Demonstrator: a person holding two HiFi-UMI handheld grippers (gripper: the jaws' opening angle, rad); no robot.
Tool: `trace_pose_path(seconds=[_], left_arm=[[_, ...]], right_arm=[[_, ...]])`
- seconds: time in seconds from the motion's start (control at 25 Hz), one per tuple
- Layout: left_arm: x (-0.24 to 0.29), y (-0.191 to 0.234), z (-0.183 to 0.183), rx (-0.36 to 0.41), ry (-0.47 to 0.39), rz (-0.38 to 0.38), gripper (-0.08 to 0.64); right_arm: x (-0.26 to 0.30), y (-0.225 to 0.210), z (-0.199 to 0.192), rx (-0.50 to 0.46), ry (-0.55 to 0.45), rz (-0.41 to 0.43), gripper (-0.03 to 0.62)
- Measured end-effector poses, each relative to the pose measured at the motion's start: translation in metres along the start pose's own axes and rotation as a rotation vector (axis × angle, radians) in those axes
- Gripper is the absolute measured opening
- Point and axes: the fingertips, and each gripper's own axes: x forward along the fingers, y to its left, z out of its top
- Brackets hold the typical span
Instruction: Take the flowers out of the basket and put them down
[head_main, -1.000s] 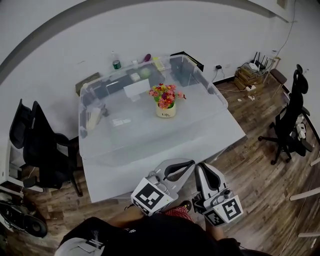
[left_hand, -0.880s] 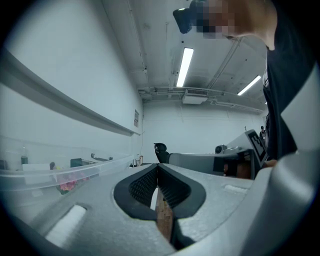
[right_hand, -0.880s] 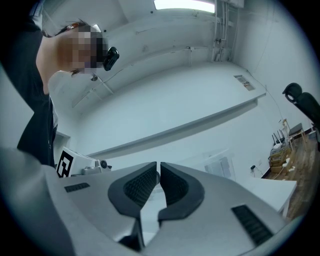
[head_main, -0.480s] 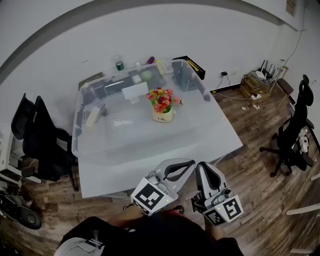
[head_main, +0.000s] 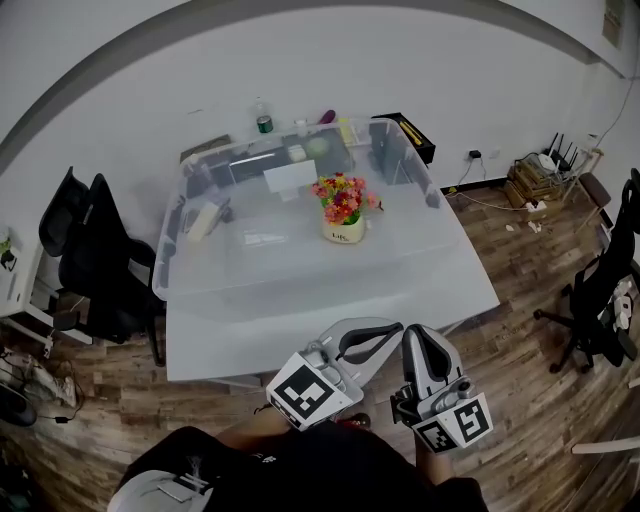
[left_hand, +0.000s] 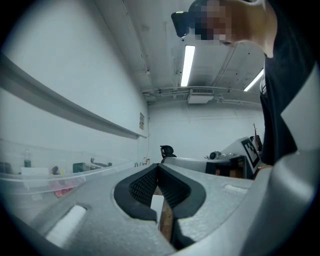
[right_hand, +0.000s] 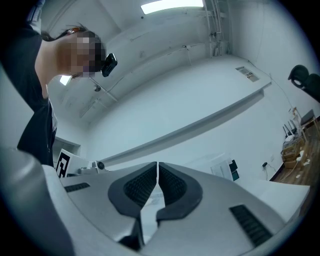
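Observation:
A bunch of red, pink and yellow flowers (head_main: 342, 194) stands in a small cream basket (head_main: 344, 230) on the white table (head_main: 300, 330); it appears to sit inside a large clear plastic bin (head_main: 200, 285). Both grippers hang low in front of the person, short of the table's near edge and far from the flowers. The left gripper (head_main: 392, 327) (left_hand: 158, 167) is shut with nothing between its pads. Right beside it, the right gripper (head_main: 422, 332) (right_hand: 157, 165) is also shut and empty.
Black office chairs stand to the left (head_main: 95, 255) and right (head_main: 610, 290) of the table. A bottle (head_main: 263, 122) and small items lie along the table's far side by the wall. Crates (head_main: 540, 180) and cables sit on the wooden floor at right.
The head view has shifted, so the table and flowers sit slightly further right in the picture. Both grippers stay shut in the same spot near the body.

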Motion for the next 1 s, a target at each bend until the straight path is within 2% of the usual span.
trace_pose_path(seconds=[0.12, 0.4, 0.64, 0.88, 1.0], left_arm=[[0.003, 0.013, 0.004, 0.005, -0.008, 0.005, 0.005], [0.010, 0.046, 0.028, 0.016, -0.053, 0.020, 0.005], [0.017, 0.066, 0.040, 0.062, -0.052, 0.035, 0.005], [0.028, 0.077, 0.051, 0.144, -0.030, 0.011, 0.005], [0.030, 0.085, 0.060, 0.144, -0.051, 0.007, 0.005]], right_arm=[[0.013, -0.003, 0.001, 0.000, -0.002, 0.009, 0.014], [0.050, -0.007, 0.021, -0.073, -0.029, 0.029, 0.014], [0.074, -0.011, 0.038, -0.120, -0.049, 0.041, 0.014], [0.101, -0.005, 0.054, -0.147, -0.078, 0.117, 0.014], [0.116, -0.004, 0.064, -0.158, -0.100, 0.139, 0.014]])
